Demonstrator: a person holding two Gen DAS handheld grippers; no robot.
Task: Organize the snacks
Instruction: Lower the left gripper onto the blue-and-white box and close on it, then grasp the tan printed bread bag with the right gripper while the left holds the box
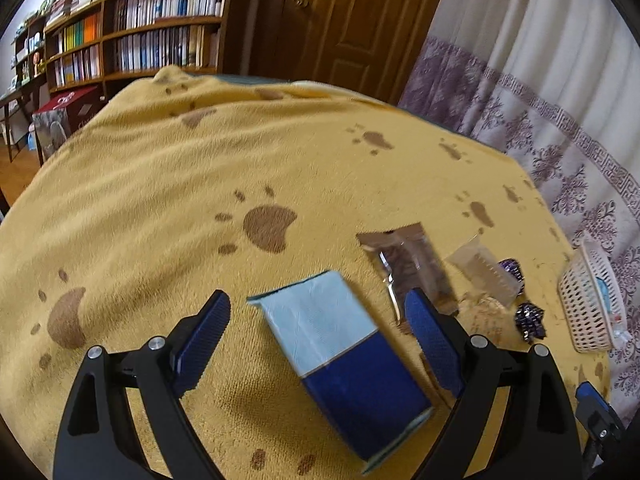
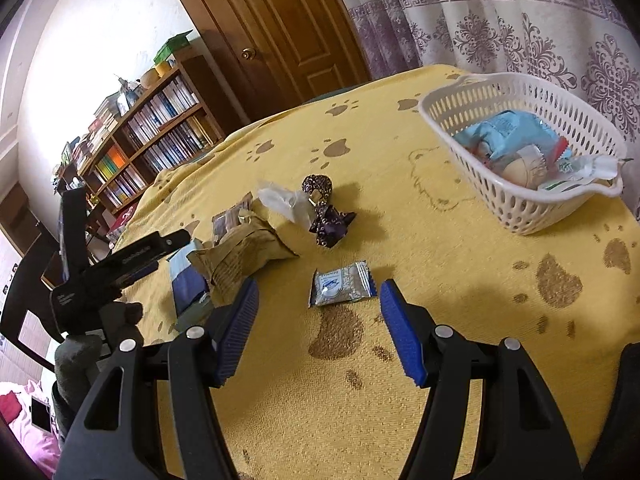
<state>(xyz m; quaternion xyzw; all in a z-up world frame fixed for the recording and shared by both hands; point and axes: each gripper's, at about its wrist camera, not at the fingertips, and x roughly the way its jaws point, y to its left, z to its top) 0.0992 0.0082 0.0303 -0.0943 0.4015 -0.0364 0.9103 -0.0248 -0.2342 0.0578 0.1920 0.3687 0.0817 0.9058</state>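
A blue and light-blue box [image 1: 344,360] lies on the yellow paw-print blanket [image 1: 200,184], between the fingers of my open left gripper [image 1: 320,320], untouched. A silver-brown packet [image 1: 412,264], a clear wrapper [image 1: 488,276] and purple candies [image 1: 528,320] lie to its right. My right gripper [image 2: 318,298] is open just short of a small silver-blue packet [image 2: 342,284]. A brown paper bag [image 2: 244,252], purple candies [image 2: 324,208] and a clear wrapper [image 2: 284,200] lie beyond. The white basket [image 2: 516,204] at the right holds several snacks.
The left gripper [image 2: 120,268] shows at the left of the right wrist view, over the box [image 2: 186,280]. The basket [image 1: 588,304] stands near the table's right edge by the curtain [image 1: 560,120]. A bookshelf [image 1: 140,32] and a door [image 1: 340,20] stand behind.
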